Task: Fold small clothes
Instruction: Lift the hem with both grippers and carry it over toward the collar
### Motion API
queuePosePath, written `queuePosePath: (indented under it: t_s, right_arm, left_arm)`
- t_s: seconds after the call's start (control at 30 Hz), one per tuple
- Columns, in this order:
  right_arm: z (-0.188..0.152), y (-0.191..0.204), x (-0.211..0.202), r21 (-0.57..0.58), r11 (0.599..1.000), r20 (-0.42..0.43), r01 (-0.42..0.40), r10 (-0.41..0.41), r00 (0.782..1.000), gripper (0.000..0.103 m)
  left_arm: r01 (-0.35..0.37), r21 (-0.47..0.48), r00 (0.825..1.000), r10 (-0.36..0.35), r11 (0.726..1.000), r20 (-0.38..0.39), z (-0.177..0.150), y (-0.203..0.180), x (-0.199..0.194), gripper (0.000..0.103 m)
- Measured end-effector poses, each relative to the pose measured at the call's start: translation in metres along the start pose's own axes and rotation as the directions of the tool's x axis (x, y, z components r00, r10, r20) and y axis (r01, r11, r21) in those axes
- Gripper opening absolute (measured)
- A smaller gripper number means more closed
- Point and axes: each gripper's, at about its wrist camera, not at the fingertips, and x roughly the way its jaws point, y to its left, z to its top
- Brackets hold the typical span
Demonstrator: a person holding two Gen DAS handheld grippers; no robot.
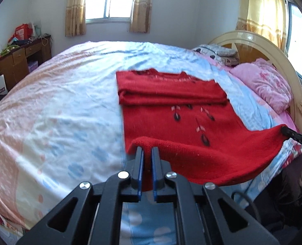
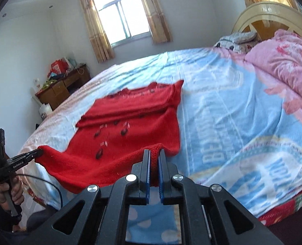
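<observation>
Red sweater (image 1: pixel 171 120) hem pinched by both hand-held grippers (image 1: pixel 147 149) (image 2: pixel 154 152), gripping hand (image 2: pixel 7 192) only in right view

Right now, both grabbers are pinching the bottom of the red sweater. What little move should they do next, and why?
Probably carry the hem forward toward the collar. The left gripper and right gripper each pinch a bottom corner of the red sweater, and the hem hangs lifted off the bed. The sleeves already lie folded across the chest, so folding the bottom half over looks like the next step.
</observation>
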Motion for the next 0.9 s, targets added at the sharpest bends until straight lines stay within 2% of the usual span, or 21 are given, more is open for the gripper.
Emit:
queuePosePath:
  t_s: [0.43,0.9]
  right_arm:
    - [0.06,0.015,-0.006,-0.019,1.0,0.14,-0.022,0.025,0.99,0.006]
    - [0.135,0.01,0.045,-0.034,0.999,0.163,-0.002,0.007,0.987,0.006]
  left_arm:
    - [-0.017,-0.033,0.994,0.021,0.999,0.109,0.05,0.006,0.0,0.008]
    - [-0.031,-0.064,0.988,0.04,0.997,0.151,0.118,0.014,0.045,0.008]
